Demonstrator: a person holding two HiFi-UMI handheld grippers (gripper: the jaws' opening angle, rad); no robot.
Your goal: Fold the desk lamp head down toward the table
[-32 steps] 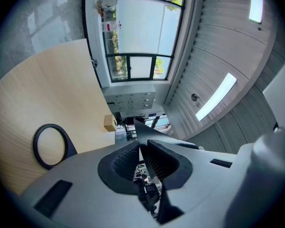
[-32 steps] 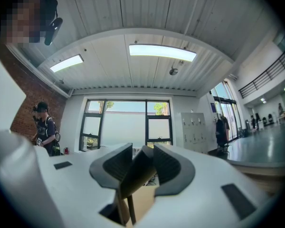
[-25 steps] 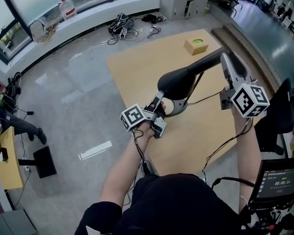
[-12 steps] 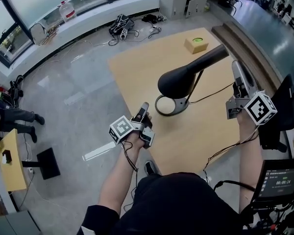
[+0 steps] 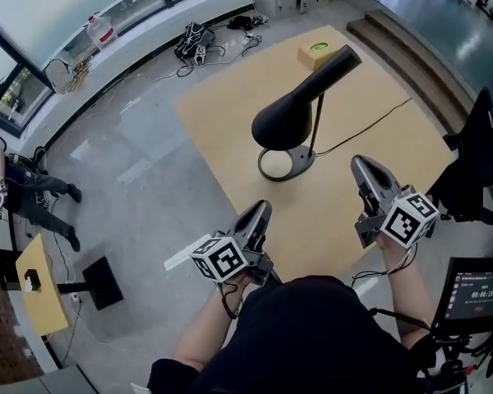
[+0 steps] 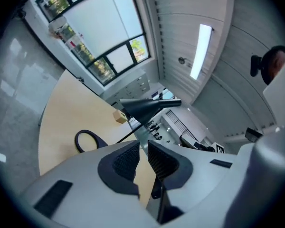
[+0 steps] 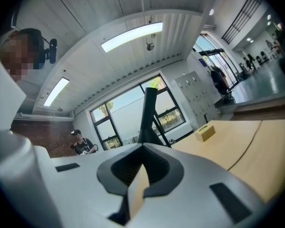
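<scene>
Pale wooden tabletop [image 5: 222,121] carries the black desk lamp [image 5: 283,121] near its middle, the cone shade angled down over the ring base [image 5: 284,167]. Its cord [image 5: 370,130] trails off to the right. A small tan box [image 5: 316,53] sits beyond it. Nearer the person, well clear of the lamp, the left gripper [image 5: 261,212] has its jaws together on nothing. The right gripper [image 5: 363,167] has just closed its jaws, nothing between them.
</scene>
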